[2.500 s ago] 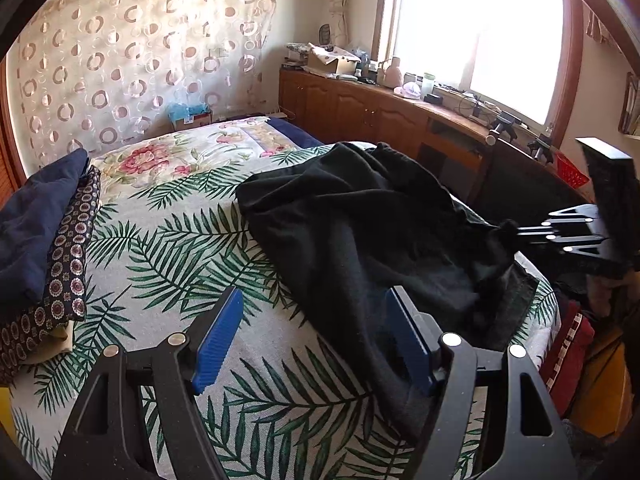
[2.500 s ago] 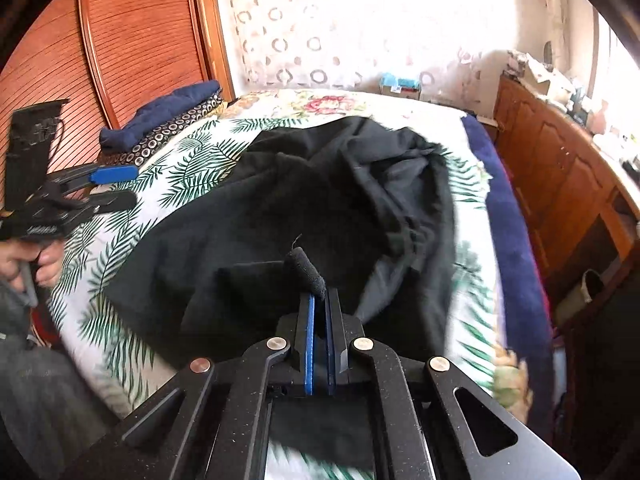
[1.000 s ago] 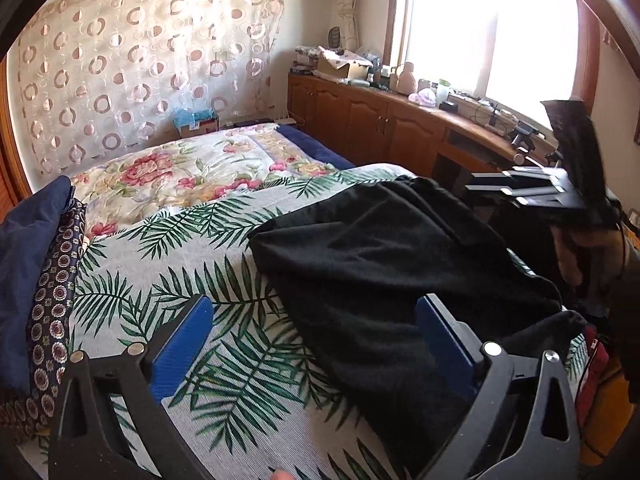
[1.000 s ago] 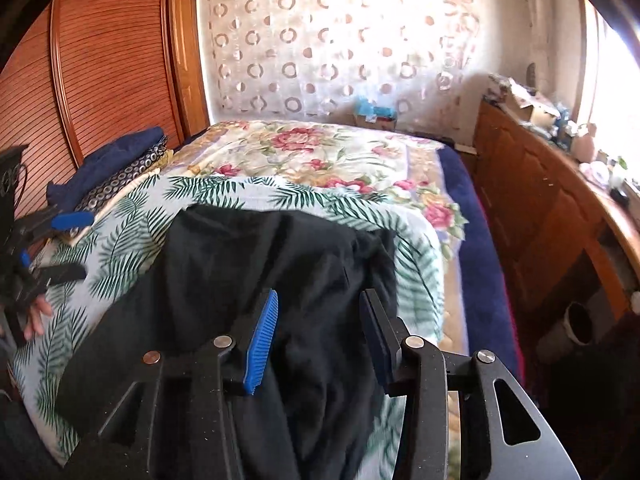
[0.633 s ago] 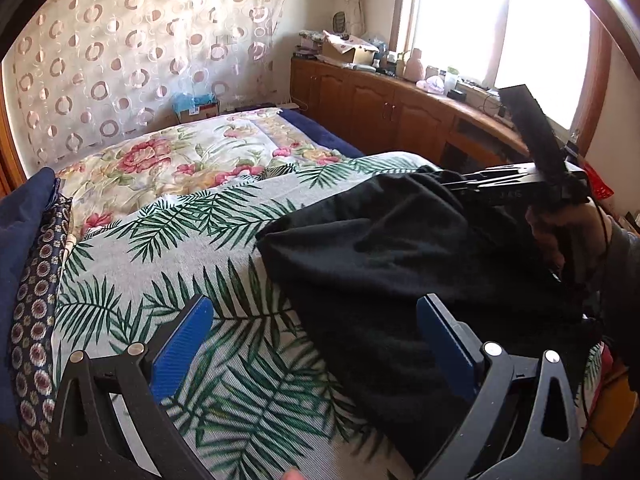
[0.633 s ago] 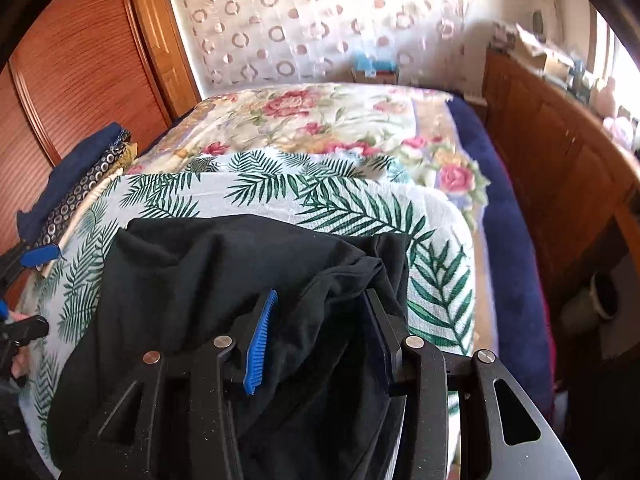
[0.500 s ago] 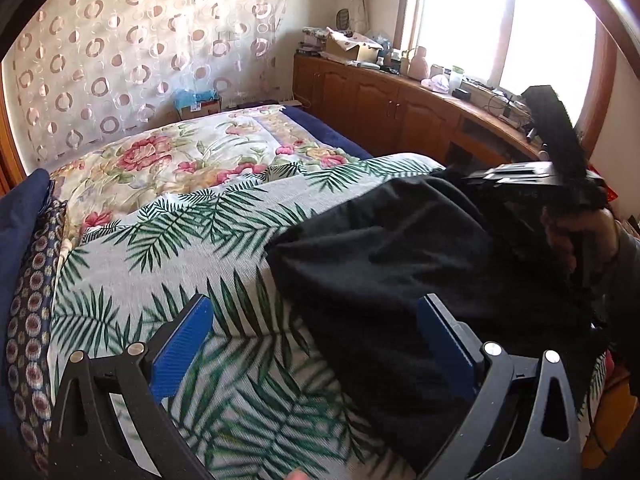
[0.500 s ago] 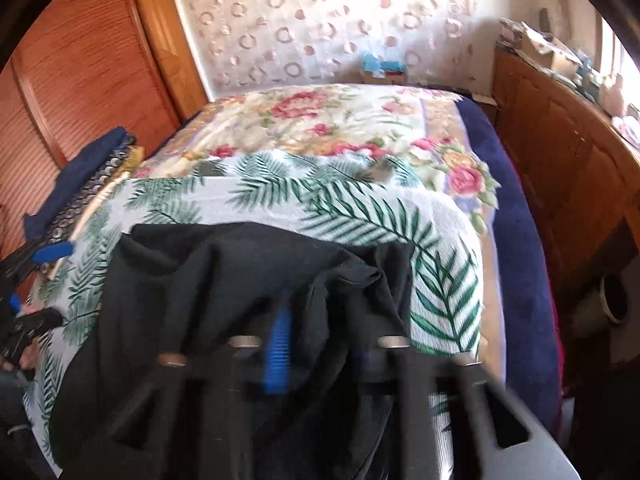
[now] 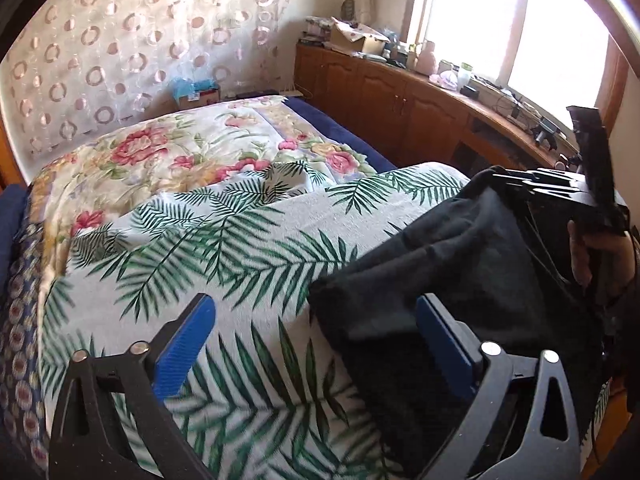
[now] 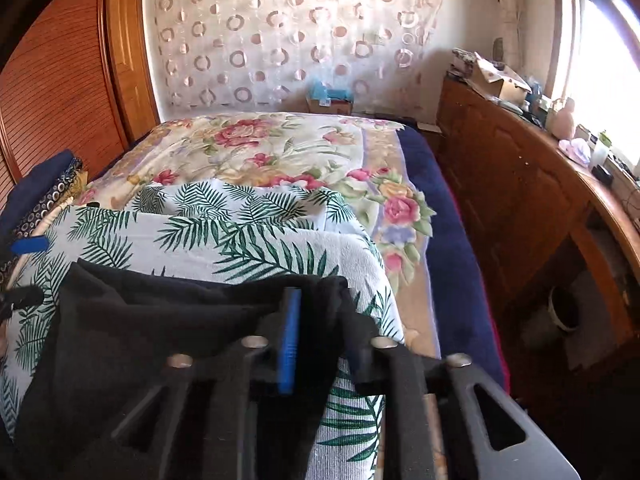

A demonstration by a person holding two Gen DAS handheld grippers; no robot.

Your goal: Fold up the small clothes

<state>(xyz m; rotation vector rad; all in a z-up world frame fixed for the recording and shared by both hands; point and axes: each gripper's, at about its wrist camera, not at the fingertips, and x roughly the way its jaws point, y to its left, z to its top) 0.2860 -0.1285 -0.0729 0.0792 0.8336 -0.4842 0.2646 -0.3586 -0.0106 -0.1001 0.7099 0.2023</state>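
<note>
A sheer pale curtain patterned with pink and white rings (image 10: 288, 40) covers the far wall behind a bed spread with a rose-printed floral quilt (image 10: 256, 148) and a white cover printed with green palm fronds (image 9: 248, 248). A long brown wooden cabinet with panelled doors (image 9: 400, 104) runs under a bright, sunlit window (image 9: 520, 28), its top crowded with a cardboard box and small bottles. A slatted reddish-brown wooden wardrobe door (image 10: 52, 92) stands on the opposite side.

A black cloth garment (image 9: 460, 264) lies on a white bedspread printed with green palm fronds (image 9: 248, 248). Beyond, a cream quilt with pink roses (image 10: 256, 144), edged navy. Blue claw pads (image 9: 184, 344).
</note>
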